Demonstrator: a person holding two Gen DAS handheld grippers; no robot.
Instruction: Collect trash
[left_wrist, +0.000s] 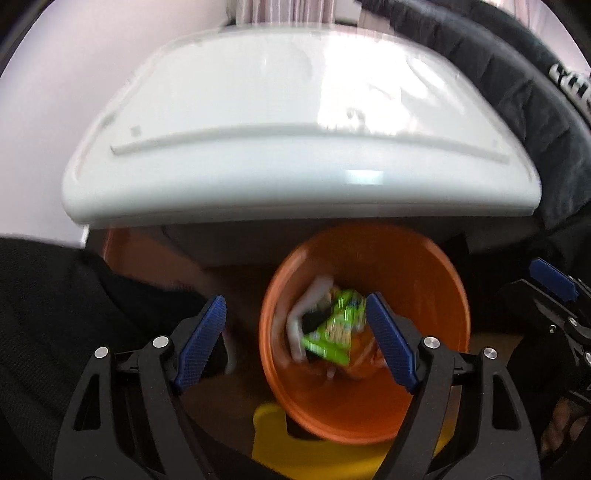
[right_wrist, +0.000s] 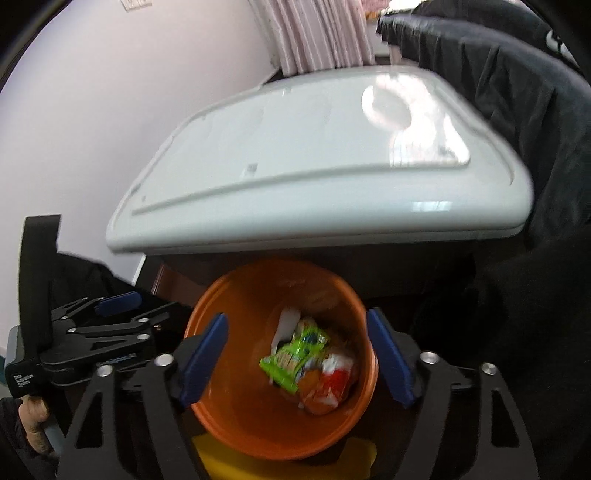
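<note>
An orange bin (left_wrist: 424, 258) stands on the floor under the front edge of a white table. Inside it lie a green snack wrapper (left_wrist: 332, 328), a white wrapper (left_wrist: 306, 306) and, in the right wrist view, a red and orange wrapper (right_wrist: 332, 384) beside the green one (right_wrist: 291, 358). My left gripper (left_wrist: 295, 299) hangs open over the bin's mouth with nothing between its blue pads. My right gripper (right_wrist: 297, 314) is open above the same bin (right_wrist: 258, 273), also holding nothing. A blue pad of the left gripper (right_wrist: 118, 301) shows at the left of the right wrist view.
The white table (left_wrist: 295, 166) overhangs the bin's far side. A black jacket (left_wrist: 535, 110) hangs at the right of it. A yellow object (left_wrist: 273, 443) sits at the bin's near side. Pink curtain (right_wrist: 321, 33) and a pale wall (right_wrist: 92, 110) lie behind.
</note>
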